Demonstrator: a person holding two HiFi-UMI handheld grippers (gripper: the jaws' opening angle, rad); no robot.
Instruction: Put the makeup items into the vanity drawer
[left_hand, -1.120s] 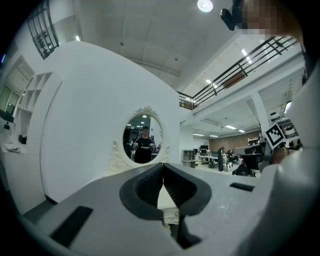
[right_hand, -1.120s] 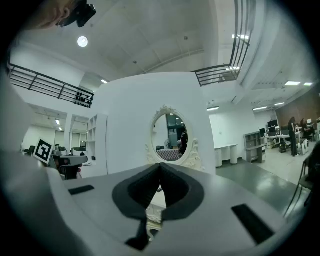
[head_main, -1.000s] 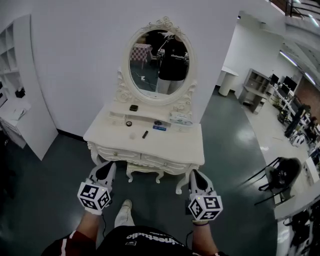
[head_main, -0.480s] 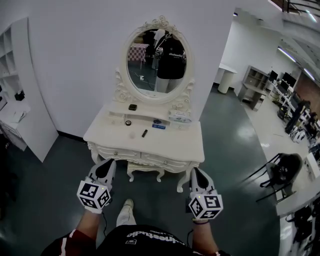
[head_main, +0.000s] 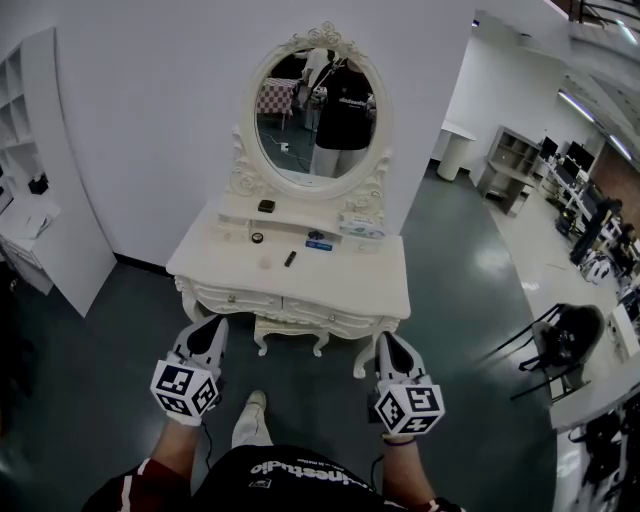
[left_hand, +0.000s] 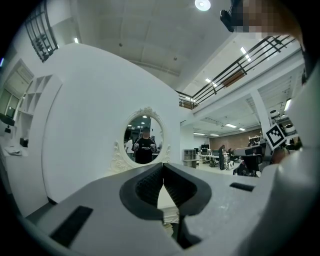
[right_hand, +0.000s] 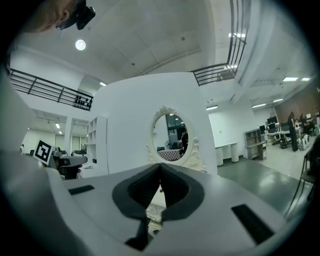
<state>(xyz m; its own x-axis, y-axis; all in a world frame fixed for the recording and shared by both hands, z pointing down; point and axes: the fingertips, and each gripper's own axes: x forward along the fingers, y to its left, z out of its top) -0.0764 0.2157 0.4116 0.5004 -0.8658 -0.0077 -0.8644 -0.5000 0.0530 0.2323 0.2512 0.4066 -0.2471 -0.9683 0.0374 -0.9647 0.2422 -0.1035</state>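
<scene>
Vanity (head_main: 290, 288) higher; both tongs (left_hand: 162, 172) (right_hand: 160, 171) shut, empty.

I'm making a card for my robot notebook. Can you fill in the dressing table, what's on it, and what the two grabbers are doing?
Furniture: white vanity with oval mirror
Front drawers: shut
On the top: black tube, round compact, blue item
On the raised shelf: small black case
Left gripper: shut, empty, short of the vanity
Right gripper: shut, empty, short of the vanity
Stage: nothing picked up yet

Bright overhead lighting; sharp focus; fisheye-warped, dark-vignetted edges.
</scene>
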